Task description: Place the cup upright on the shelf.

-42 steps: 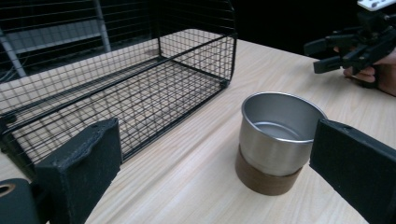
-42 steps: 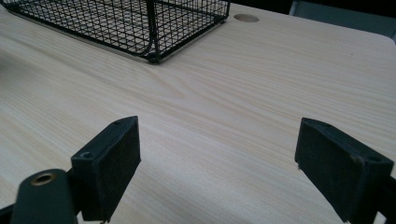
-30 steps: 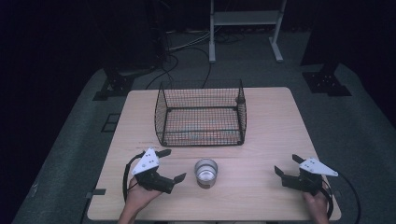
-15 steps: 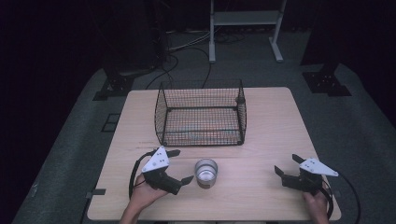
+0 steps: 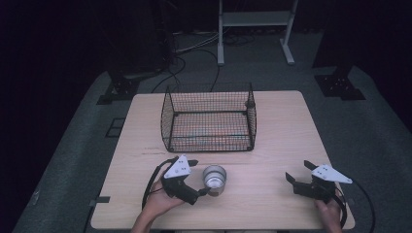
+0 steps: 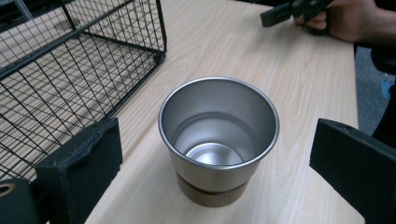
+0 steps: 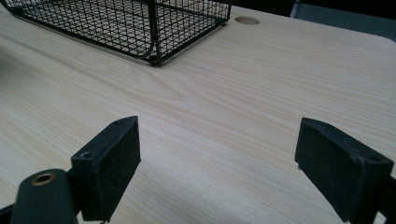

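- Near the table's [image 5: 272, 204] front edge stands the cup [image 5: 214, 178], upright and empty, metal with a brown base; the basket [image 5: 209, 124] sits just behind it
- left gripper [image 5: 200, 177] spread wide, jaws flanking the cup, not touching it
- right gripper [image 5: 297, 173] spread too, well apart over bare wood, holding nothing

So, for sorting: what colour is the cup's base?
Brown, cork-like, under the steel cup; clearest in the left gripper view.

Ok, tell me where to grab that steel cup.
Grip the steel cup across its metal wall just below the rim, coming in level from the left gripper side. It stands upright, and the open fingers already straddle it.
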Motion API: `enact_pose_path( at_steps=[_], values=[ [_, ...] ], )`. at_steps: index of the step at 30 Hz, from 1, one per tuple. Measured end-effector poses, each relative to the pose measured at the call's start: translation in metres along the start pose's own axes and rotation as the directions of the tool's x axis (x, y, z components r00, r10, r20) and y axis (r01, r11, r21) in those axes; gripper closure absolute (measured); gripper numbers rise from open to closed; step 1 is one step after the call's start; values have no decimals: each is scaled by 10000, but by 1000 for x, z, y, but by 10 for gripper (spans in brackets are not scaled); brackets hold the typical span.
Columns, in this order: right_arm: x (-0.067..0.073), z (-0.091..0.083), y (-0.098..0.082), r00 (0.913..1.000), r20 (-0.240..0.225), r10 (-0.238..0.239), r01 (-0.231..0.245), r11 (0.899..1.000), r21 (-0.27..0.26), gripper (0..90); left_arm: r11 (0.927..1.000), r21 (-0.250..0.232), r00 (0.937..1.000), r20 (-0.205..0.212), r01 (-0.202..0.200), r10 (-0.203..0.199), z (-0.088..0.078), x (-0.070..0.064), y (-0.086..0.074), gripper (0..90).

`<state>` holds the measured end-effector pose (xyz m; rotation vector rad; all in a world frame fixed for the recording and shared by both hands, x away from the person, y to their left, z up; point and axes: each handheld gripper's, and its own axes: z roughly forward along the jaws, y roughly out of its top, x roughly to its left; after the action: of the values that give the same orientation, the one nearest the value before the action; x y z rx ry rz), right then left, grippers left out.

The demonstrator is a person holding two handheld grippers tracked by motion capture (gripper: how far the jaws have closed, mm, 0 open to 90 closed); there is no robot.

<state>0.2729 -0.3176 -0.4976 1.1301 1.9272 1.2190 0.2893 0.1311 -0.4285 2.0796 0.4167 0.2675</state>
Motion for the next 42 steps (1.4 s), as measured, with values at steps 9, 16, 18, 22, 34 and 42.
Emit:
enact_pose_path(
  at_steps=[9, 16, 18, 22, 34, 42],
  values=[
    [0, 0, 0, 10000, -26, -8, 8, 10000, -15, 135, 9989, 459, 9999, 110, -45, 40, 14, -1, -3, 15],
    [0, 0, 0, 10000, -28, -13, 12, 10000, -13, 135, 9972, 752, 9997, 252, -3, -16, 24, 0, -8, 15],
    [0, 0, 0, 10000, -26, -7, 7, 10000, -15, 135, 9963, 857, 9997, 248, 10, -32, 27, 1, -9, 15],
    [0, 0, 0, 10000, -40, -6, 6, 10000, -26, 135, 9941, 1081, 9995, 291, 81, -113, 35, 3, -12, 15],
    [0, 0, 0, 10000, -41, 0, -1, 10000, -26, 135, 9899, 1417, 9991, 429, 14, -75, 47, 4, -10, 15],
    [0, 0, 0, 10000, -42, -3, 3, 10000, -30, 135, 9875, 1573, 9988, 482, -114, 39, 54, 5, -7, 27]
  ],
)
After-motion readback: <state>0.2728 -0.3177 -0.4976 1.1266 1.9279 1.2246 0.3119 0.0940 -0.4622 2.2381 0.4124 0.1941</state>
